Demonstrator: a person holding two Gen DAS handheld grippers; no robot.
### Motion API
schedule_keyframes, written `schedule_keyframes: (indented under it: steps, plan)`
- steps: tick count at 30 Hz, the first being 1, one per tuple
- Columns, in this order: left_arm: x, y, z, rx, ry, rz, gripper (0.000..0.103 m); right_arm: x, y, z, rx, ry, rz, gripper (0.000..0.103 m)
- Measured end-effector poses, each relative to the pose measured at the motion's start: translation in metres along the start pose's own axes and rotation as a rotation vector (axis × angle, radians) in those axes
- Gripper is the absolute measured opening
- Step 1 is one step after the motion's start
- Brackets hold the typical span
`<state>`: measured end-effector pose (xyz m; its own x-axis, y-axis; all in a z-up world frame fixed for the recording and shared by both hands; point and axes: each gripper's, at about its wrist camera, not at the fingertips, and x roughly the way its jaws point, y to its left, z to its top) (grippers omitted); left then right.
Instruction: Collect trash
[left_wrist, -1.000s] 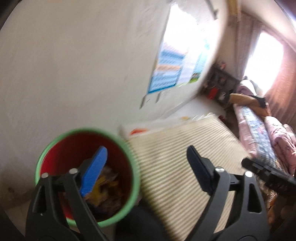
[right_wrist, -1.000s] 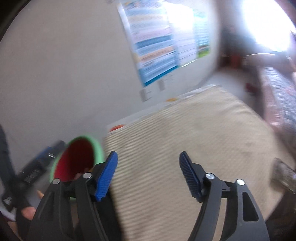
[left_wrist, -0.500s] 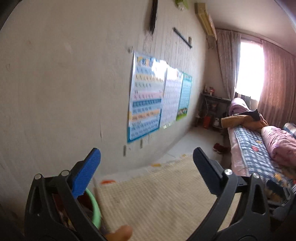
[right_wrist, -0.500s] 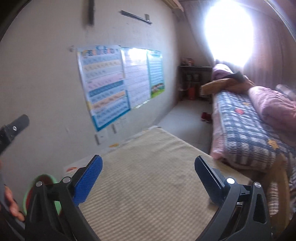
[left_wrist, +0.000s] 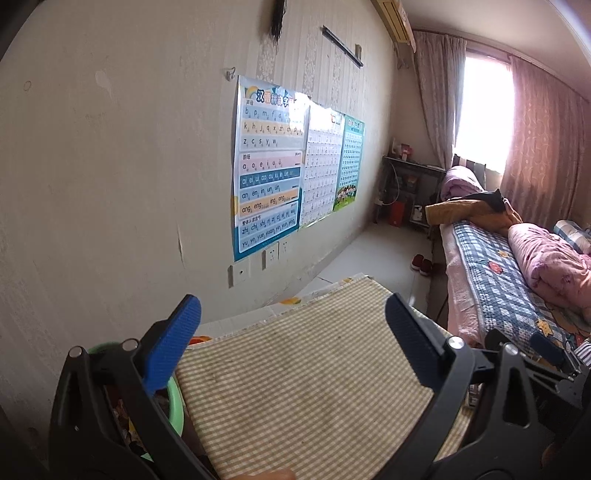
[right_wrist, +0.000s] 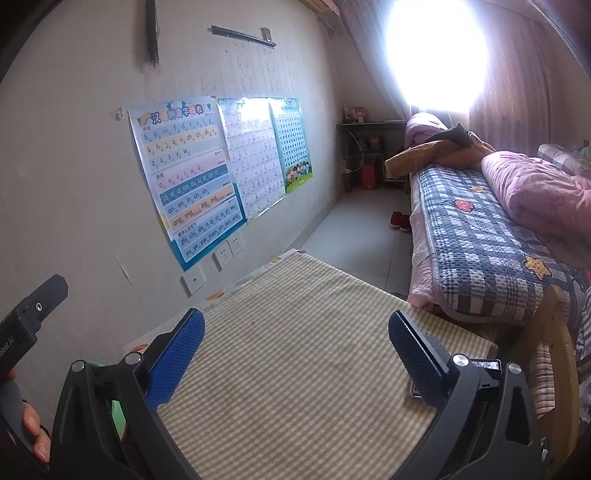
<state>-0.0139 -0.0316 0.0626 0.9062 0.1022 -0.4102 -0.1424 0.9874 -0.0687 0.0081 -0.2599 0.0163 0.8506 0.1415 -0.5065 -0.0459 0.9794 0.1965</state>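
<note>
Now both tools stand wide open with nothing between their pads. The left hand-held gripper (left_wrist: 291, 332) frames only bare checked cloth; the right hand-held gripper (right_wrist: 295, 343) shows the same.

A second ago both pointed down toward the bin, the left one right over its mouth, with wrappers visible inside. Since then both have lifted and tipped up toward the room, and the right one's jaws have spread the rest of the way. The bin (left_wrist: 173, 398) is now only a sliver of green rim at the lower left of the left view, tucked behind the blue pad and just beside the worktop's edge. In the right view a trace of green (right_wrist: 118, 410) shows behind the gripper frame.

The worktop (right_wrist: 295, 369), covered in yellow-checked cloth, looks clear of litter in both views. A small dark object (right_wrist: 484, 365) lies at its far right edge; I cannot tell what it is.

Beyond lie the wall charts (left_wrist: 267, 166), the bed (right_wrist: 480, 236) and the bright window (left_wrist: 484, 110).

Judging by the empty jaws and the bare cloth, the drop into the bin appears done, and the collecting looks finished or nearly so.
</note>
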Motion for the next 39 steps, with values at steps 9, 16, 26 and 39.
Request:
schedule_keyframes:
  steps: [9, 16, 26, 39]
  plan:
    - [0.000, 0.004, -0.006, -0.008, 0.028, -0.004, 0.098, -0.003, 0.014, -0.003, -0.016, 0.007, -0.001, 0.097]
    - [0.001, 0.003, -0.007, 0.013, 0.035, -0.009, 0.098, -0.005, 0.020, -0.005, -0.024, 0.008, 0.000, 0.097]
    - [0.002, 0.006, -0.008, 0.004, 0.040, -0.008, 0.098, -0.005, 0.024, -0.007, -0.038, 0.022, 0.000, 0.097]
    - [0.011, 0.007, -0.015, 0.009, 0.072, -0.011, 0.098, 0.006, 0.021, -0.016, -0.034, 0.061, 0.001, 0.097]
